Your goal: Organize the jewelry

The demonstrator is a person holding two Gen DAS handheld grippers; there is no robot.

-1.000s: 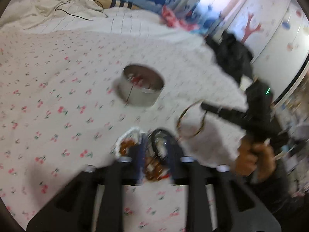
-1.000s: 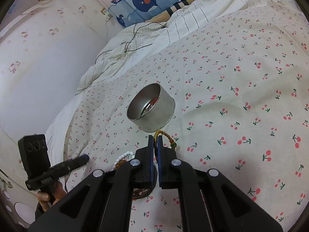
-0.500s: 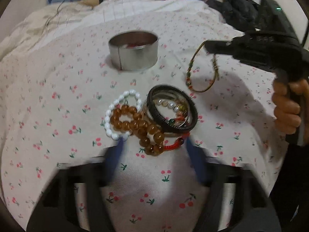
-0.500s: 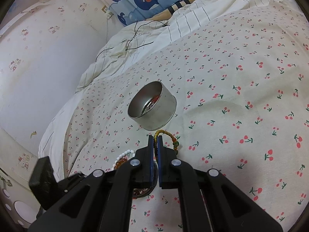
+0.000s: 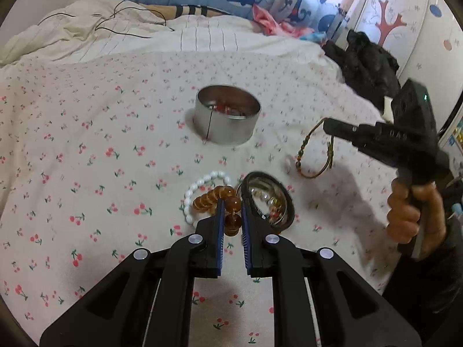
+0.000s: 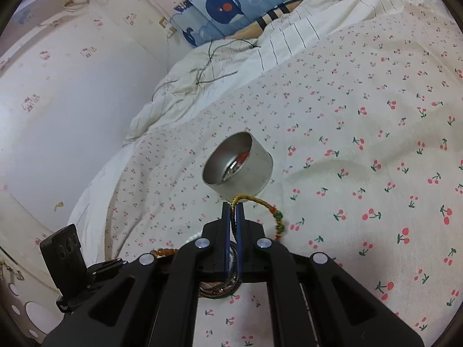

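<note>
Left gripper fingers, just been closing, are pinching the amber bead bracelet on the bed. Right gripper, pressed together, is gripping the cord bracelet. Tin is sitting straight ahead, beyond both.

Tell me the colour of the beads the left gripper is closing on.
Amber-brown, translucent beads between the left gripper pads; clearest in the left wrist view.

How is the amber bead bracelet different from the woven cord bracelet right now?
The amber bead bracelet is chunky round beads; the woven cord bracelet is thin gold thread with small green beads. The amber one lies on the cherry-print bedspread, while the cord one hangs clear of it. The left gripper has just been closing on the amber beads; the right gripper pinches the cord.
</note>
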